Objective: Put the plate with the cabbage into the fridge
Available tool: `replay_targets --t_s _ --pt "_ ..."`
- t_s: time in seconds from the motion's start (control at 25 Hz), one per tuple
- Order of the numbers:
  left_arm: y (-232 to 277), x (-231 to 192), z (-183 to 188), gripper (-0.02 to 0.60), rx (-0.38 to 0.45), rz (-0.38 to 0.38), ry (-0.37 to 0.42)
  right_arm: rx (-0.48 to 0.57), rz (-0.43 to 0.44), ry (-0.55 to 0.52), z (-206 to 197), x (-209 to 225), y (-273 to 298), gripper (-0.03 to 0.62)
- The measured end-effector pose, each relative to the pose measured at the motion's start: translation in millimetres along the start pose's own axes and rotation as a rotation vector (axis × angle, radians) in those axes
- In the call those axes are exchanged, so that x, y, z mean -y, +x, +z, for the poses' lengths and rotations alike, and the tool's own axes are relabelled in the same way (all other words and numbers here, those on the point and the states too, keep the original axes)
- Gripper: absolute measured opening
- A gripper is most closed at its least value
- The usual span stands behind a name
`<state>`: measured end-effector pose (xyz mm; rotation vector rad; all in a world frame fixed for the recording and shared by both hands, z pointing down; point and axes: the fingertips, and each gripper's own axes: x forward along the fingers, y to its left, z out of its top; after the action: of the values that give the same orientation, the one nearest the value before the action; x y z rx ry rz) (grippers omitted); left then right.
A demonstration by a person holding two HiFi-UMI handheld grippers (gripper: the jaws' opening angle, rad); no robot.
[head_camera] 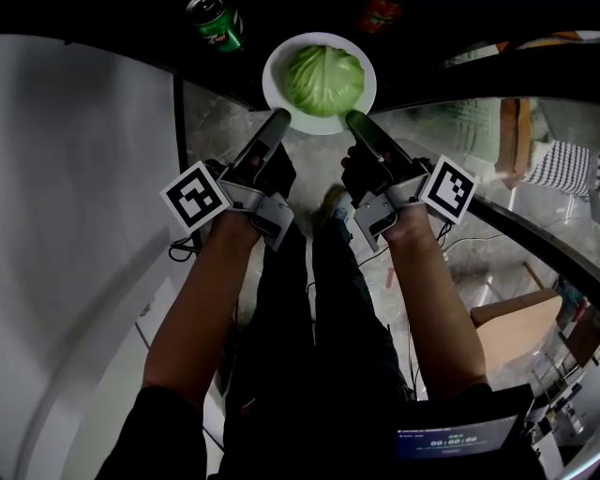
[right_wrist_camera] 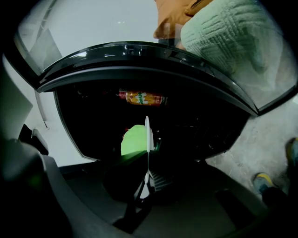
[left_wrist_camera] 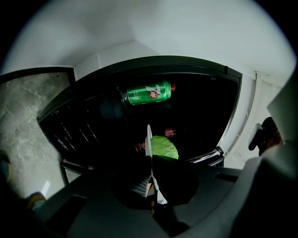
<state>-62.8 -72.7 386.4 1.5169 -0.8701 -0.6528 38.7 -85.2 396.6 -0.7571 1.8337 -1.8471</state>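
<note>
A white plate (head_camera: pixel 277 58) carries half a green cabbage (head_camera: pixel 324 79) at the dark mouth of the fridge (head_camera: pixel 122 28). My left gripper (head_camera: pixel 278 118) is shut on the plate's near left rim, and my right gripper (head_camera: pixel 357 120) is shut on its near right rim. In the left gripper view the plate (left_wrist_camera: pixel 149 139) shows edge-on between the jaws, with the cabbage (left_wrist_camera: pixel 164 147) to its right. In the right gripper view the plate (right_wrist_camera: pixel 147 132) is also edge-on, with the cabbage (right_wrist_camera: pixel 133 140) to its left.
A green soda can (head_camera: pixel 217 22) lies inside the fridge at the back left, and a red-orange can (head_camera: pixel 379 13) at the back right. The white fridge door (head_camera: pixel 75 206) stands open on the left. A glass-fronted edge (head_camera: pixel 525 234) runs on the right. The person's legs and shoes (head_camera: pixel 333 202) are below.
</note>
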Motion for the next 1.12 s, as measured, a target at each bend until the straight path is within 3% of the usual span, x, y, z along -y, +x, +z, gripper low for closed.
replay_targets --t_s 0.24,1.12 --pt "1.2 -11.6 -7.5 0.012 -0.022 0.026 -0.058 0.014 -0.074 0.012 -0.2 8.9 -7.2 0.017" --pt "6.8 -19.7 1.8 0.012 0.015 0.072 -0.102 0.040 -0.114 0.051 3.9 18.9 3.8 0.017"
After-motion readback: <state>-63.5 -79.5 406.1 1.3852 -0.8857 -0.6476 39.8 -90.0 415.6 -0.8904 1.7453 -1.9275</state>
